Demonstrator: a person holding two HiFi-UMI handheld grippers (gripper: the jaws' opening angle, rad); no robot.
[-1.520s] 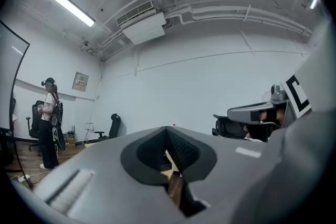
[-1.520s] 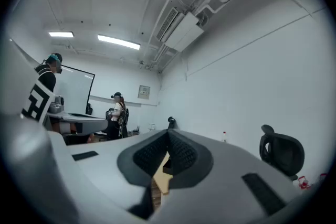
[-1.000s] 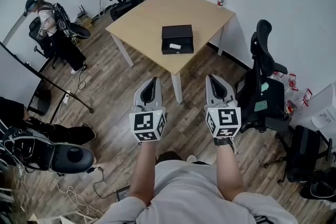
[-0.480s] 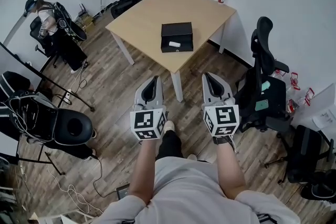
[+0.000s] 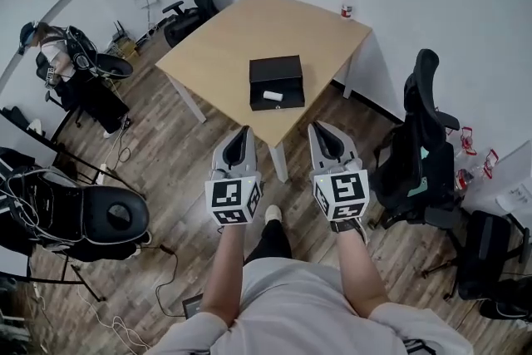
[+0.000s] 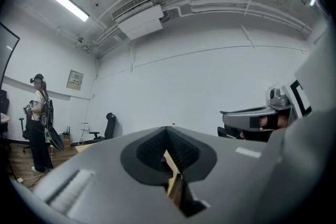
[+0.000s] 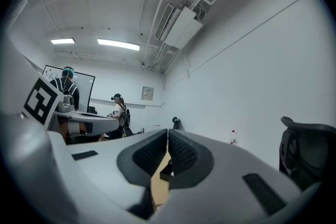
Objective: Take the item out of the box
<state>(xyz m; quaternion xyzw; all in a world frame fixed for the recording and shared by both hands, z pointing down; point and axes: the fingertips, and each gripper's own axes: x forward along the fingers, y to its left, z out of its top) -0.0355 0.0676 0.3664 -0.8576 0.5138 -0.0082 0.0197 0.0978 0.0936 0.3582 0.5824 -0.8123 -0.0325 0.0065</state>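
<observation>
An open black box (image 5: 276,81) lies on the light wooden table (image 5: 233,37) in the head view, with a small white item (image 5: 273,96) inside it near its front wall. My left gripper (image 5: 242,134) and my right gripper (image 5: 320,130) are held side by side in the air, short of the table's near corner, tips pointing toward the box. Both are shut with nothing between the jaws. In the right gripper view a sliver of the box (image 7: 165,171) and table shows through the jaws (image 7: 167,136). The left gripper (image 6: 167,132) shows only its shut jaws.
A plastic bottle (image 5: 347,2) stands at the table's far corner. Black office chairs stand right of the table (image 5: 424,137) and behind it (image 5: 193,0). A person (image 5: 50,54) with gear stands at the far left. A stool (image 5: 116,216) and cables lie on the wooden floor.
The view has moved closer to the table. Both grippers have drifted forward toward the table corner, the right one shifting left. A stool and gear came into view at lower left.
</observation>
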